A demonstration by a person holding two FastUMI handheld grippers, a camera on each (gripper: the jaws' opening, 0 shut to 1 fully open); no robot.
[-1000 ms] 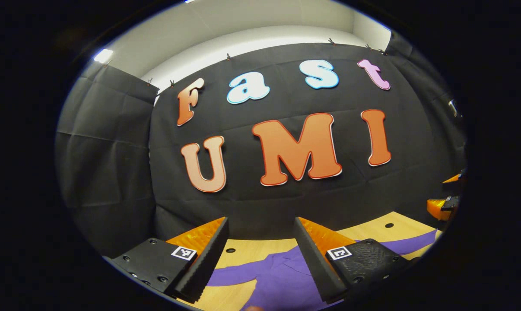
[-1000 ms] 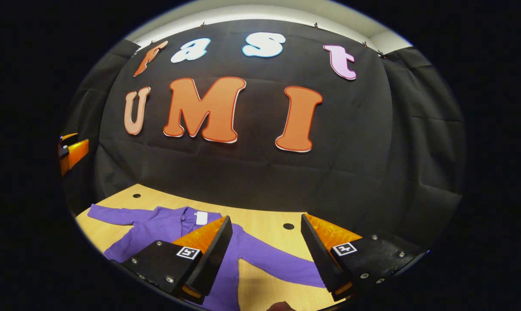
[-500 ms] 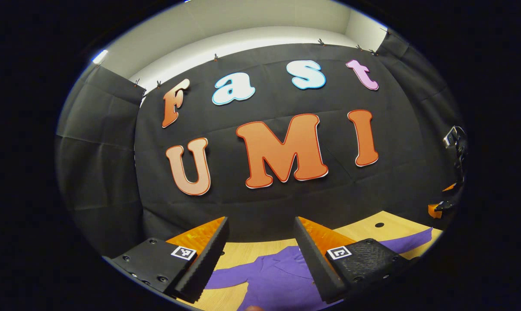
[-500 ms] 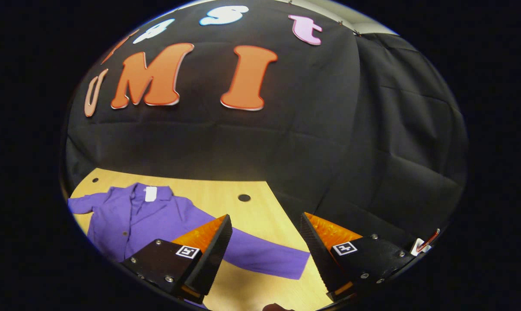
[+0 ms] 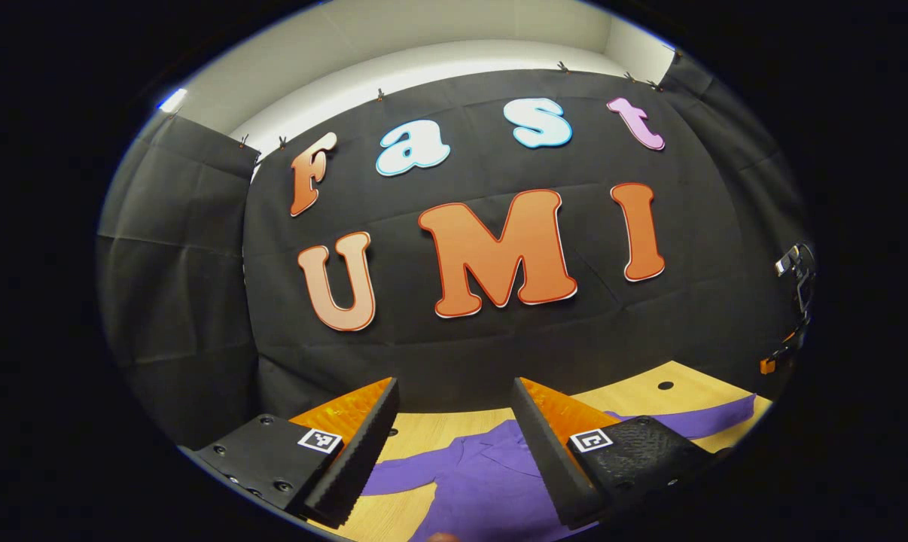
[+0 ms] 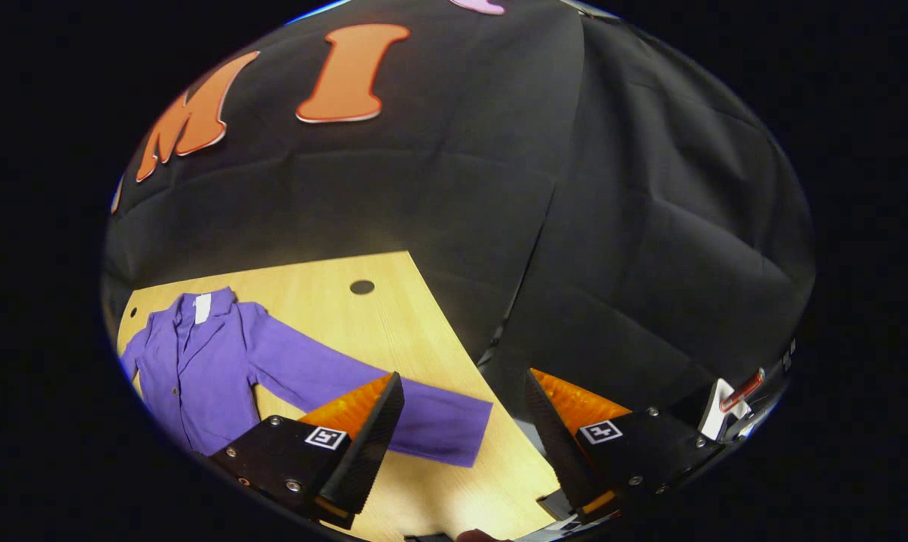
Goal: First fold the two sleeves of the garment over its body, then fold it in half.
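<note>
Over the last second my right gripper (image 6: 461, 444) has swung toward the bench's right end and tipped downward, so the purple garment (image 6: 198, 361) has slid toward 9 o'clock in the right gripper view, while my left gripper (image 5: 454, 444) has barely shifted. Both grippers stand wide apart at the fingers and hold nothing. From the right gripper, the cuff of the garment's sleeve (image 6: 454, 429) lies just ahead, near the inner edge of its left finger, on the light wood bench (image 6: 394, 324). That sleeve runs long from the cuff up toward 10 o'clock to the shoulder, with the collar and a white tag at the far end. In the left gripper view the garment's body (image 5: 484, 482) lies flat between the fingers at 6 o'clock, its other sleeve (image 5: 401, 478) trailing toward 8 o'clock. I judge the right gripper the nearer one to a cuff, so the first sleeve fold looks set to start there: drop onto the cuff, pinch, carry it along the sleeve's axis over the body.
</note>
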